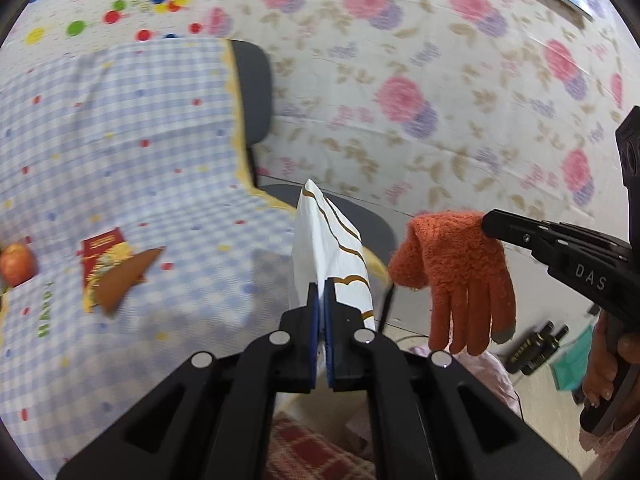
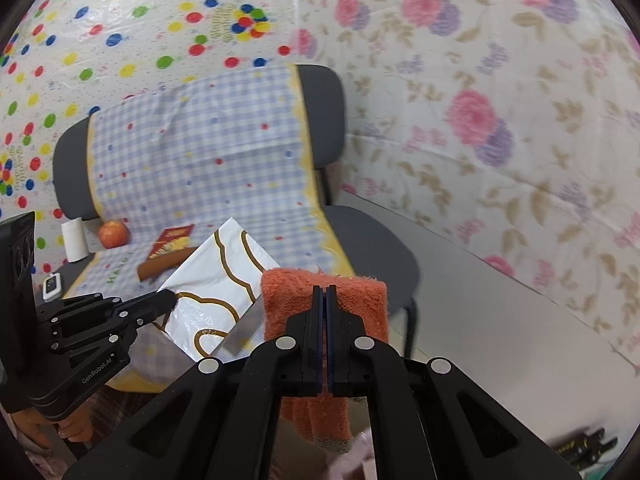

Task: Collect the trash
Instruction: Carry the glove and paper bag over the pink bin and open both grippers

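My left gripper (image 1: 321, 292) is shut on a white plastic bag with brown lines (image 1: 332, 256) and holds it up in front of the chair; the bag also shows in the right wrist view (image 2: 216, 292). My right gripper (image 2: 324, 294) is shut on an orange knitted glove (image 2: 348, 300), which hangs from it with fingers down; the glove also shows in the left wrist view (image 1: 456, 276), right of the bag. A red snack packet (image 1: 106, 268) with a brown flap lies on the checked cloth (image 1: 140, 140) on the chair.
An apple (image 2: 114, 234), a white roll (image 2: 75, 240) and a small white device (image 2: 52, 285) sit at the chair's left end. The grey chair (image 2: 372, 248) stands against floral sheeting. Black items (image 1: 536, 348) and a green mask (image 1: 572, 364) lie on the floor.
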`<state>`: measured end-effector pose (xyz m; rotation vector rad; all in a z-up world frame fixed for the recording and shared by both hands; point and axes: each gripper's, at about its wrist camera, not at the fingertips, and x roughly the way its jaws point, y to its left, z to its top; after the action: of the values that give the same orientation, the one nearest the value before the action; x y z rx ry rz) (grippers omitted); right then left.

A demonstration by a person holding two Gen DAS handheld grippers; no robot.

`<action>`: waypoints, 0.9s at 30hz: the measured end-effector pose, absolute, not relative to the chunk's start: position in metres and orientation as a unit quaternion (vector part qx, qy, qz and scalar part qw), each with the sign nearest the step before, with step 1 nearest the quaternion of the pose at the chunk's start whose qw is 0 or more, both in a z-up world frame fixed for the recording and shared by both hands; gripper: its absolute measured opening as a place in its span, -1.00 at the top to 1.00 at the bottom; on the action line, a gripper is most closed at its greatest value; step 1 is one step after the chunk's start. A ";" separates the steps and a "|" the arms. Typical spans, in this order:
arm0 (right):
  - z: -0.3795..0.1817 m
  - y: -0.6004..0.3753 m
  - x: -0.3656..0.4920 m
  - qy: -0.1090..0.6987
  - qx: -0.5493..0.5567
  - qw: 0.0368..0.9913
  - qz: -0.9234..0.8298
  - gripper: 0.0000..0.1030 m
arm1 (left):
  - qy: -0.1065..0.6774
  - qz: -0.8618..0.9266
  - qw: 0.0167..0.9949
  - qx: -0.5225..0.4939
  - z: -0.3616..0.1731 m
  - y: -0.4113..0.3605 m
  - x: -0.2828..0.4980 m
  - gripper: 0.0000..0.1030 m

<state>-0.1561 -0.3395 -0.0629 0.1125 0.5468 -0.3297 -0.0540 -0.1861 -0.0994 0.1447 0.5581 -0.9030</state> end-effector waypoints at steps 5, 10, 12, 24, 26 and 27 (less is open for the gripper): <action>-0.077 -0.360 -0.208 0.287 0.070 0.930 -0.219 0.97 | 0.265 -0.485 0.828 0.094 -0.110 -0.223 -0.093 0.99; -0.094 -0.380 -0.257 0.294 0.090 0.913 -0.266 0.97 | 0.263 -0.530 0.796 0.127 -0.123 -0.260 -0.127 0.99; -0.102 -0.389 -0.271 0.298 0.100 0.907 -0.280 0.97 | 0.264 -0.542 0.786 0.137 -0.127 -0.269 -0.136 0.99; -0.117 -0.417 -0.280 0.294 0.145 0.904 -0.274 0.73 | 0.313 -0.539 0.765 0.160 -0.142 -0.308 -0.142 0.24; -0.114 -0.416 -0.280 0.289 0.141 0.905 -0.277 0.67 | 0.314 -0.533 0.771 0.153 -0.138 -0.305 -0.137 0.20; -0.113 -0.415 -0.280 0.287 0.141 0.906 -0.276 0.67 | 0.312 -0.528 0.775 0.151 -0.137 -0.302 -0.134 0.16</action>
<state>-0.2798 -0.4150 -0.1131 0.2920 0.5923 -0.5697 -0.1341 -0.3020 -0.1365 0.3264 0.6757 -1.1441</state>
